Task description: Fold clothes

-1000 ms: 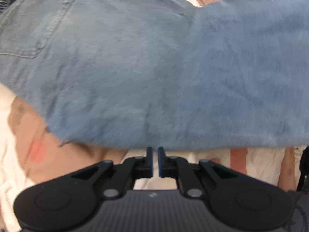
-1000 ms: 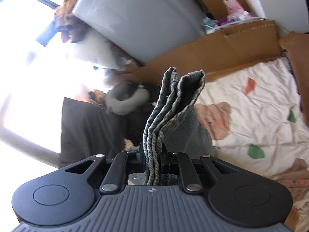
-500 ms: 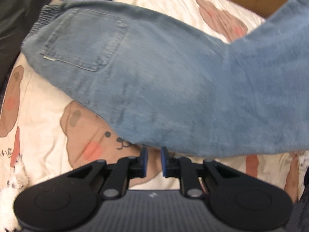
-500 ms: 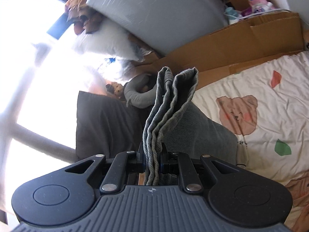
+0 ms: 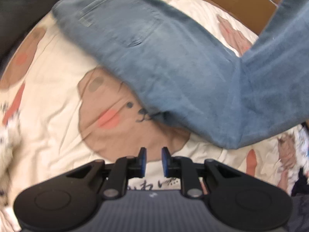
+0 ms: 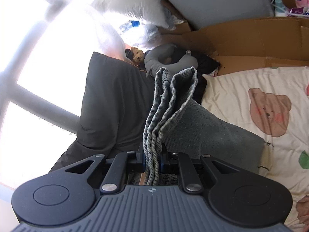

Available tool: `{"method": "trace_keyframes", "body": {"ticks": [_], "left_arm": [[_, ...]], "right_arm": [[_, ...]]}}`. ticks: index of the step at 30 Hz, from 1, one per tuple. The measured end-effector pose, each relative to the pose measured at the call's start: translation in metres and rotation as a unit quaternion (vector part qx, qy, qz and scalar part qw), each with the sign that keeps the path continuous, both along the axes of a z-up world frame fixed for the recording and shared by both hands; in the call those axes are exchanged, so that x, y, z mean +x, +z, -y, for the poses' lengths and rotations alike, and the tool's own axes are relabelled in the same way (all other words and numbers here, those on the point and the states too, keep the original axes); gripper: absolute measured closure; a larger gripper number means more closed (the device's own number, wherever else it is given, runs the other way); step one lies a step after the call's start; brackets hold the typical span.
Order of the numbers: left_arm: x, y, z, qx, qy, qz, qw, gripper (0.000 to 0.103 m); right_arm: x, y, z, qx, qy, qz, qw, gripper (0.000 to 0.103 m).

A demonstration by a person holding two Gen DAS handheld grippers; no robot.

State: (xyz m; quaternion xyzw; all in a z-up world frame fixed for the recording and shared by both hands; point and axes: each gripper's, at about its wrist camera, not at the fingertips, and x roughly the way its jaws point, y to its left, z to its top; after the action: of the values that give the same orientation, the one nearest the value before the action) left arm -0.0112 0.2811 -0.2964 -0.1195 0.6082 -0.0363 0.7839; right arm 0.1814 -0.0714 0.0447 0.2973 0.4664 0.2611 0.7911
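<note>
A pair of light blue jeans point(image 5: 173, 61) lies across the cream bear-print bed cover point(image 5: 54, 100), one part rising off the bed toward the upper right. My left gripper point(image 5: 154, 161) hangs open just short of the denim's near edge, nothing between its blue pads. In the right wrist view my right gripper point(image 6: 152, 159) is shut on a bunched, layered edge of the jeans point(image 6: 170, 100), which stands up between the fingers while the rest trails down onto the bed.
A dark grey cushion point(image 6: 112, 104) and a grey neck pillow point(image 6: 170, 58) lie at the bed's head. Brown cardboard point(image 6: 251, 38) lines the far side of the bed cover point(image 6: 241, 89). A bright window fills the left of the right wrist view.
My left gripper has let go of the denim edge, opened and drawn back from it. My right gripper has kept its hold while swinging, bringing the cushion and window more into view.
</note>
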Motion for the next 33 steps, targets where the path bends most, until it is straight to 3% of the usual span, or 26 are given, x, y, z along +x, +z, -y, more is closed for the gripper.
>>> {"method": "trace_keyframes", "body": {"ticks": [6, 10, 22, 33], "left_arm": [[-0.003, -0.001, -0.025, -0.031, 0.026, 0.004, 0.9992, 0.085], [0.001, -0.004, -0.030, -0.029, 0.023, 0.009, 0.9993, 0.085], [0.012, -0.020, -0.052, -0.035, 0.065, 0.008, 0.9972, 0.083], [0.008, -0.023, -0.078, -0.058, 0.115, 0.010, 0.9916, 0.083]], "right_arm": [[0.029, -0.018, -0.036, 0.008, -0.005, -0.014, 1.000, 0.091], [0.047, -0.046, -0.059, 0.023, -0.002, -0.045, 0.999, 0.091], [0.089, -0.136, -0.118, 0.003, -0.015, -0.105, 0.994, 0.091], [0.120, -0.207, -0.180, 0.019, -0.067, -0.153, 0.986, 0.090]]}}
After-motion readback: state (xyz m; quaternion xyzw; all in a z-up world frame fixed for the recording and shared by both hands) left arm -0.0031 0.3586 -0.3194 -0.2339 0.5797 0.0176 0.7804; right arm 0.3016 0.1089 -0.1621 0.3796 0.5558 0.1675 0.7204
